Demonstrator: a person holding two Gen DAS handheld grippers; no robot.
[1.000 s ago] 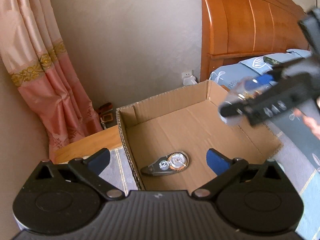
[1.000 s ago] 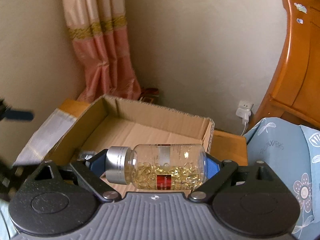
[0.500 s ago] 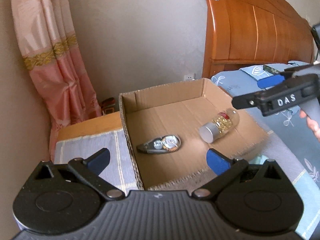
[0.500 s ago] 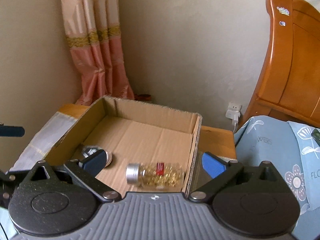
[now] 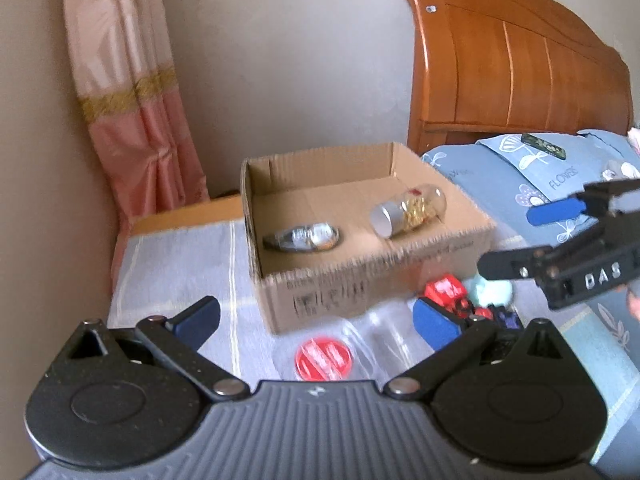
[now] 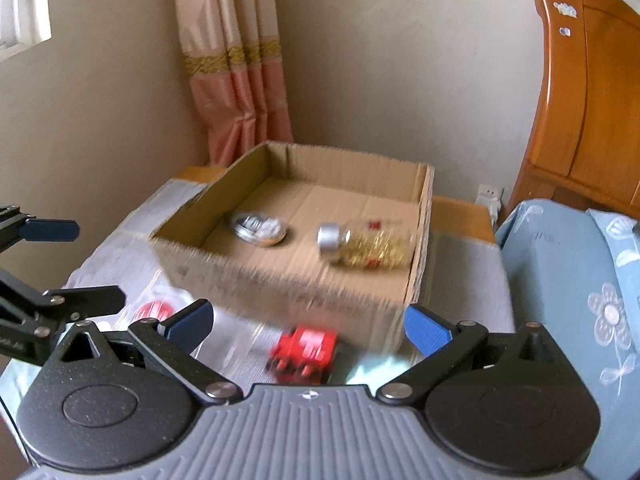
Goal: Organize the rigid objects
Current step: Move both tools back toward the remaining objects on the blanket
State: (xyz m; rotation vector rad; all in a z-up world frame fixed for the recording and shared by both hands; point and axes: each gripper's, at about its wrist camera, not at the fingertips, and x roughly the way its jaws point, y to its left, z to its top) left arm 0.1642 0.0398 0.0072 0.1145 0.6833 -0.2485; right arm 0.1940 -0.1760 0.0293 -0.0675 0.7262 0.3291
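An open cardboard box (image 5: 360, 292) (image 6: 288, 288) stands on a cloth-covered table. Inside it lie a clear pill bottle (image 5: 408, 210) (image 6: 364, 246) with a silver cap and a grey correction-tape dispenser (image 5: 304, 237) (image 6: 258, 229). In front of the box lie a clear bottle with a red cap (image 5: 324, 358) (image 6: 154, 310), a red toy car (image 5: 446, 290) (image 6: 306, 354) and a pale mint object (image 5: 490, 292). My left gripper (image 5: 316, 322) is open above the red-capped bottle. My right gripper (image 6: 308, 326) is open and empty, above the red toy car.
A bed with blue flowered bedding (image 5: 560, 184) (image 6: 576, 280) and a wooden headboard (image 5: 512, 68) lies to the right. A pink curtain (image 5: 132, 112) hangs in the corner behind the table. A wall socket (image 6: 490, 196) sits behind the box.
My right gripper let go of the pill bottle, which now lies in the box. Both grippers have drawn back from the box toward the near objects.
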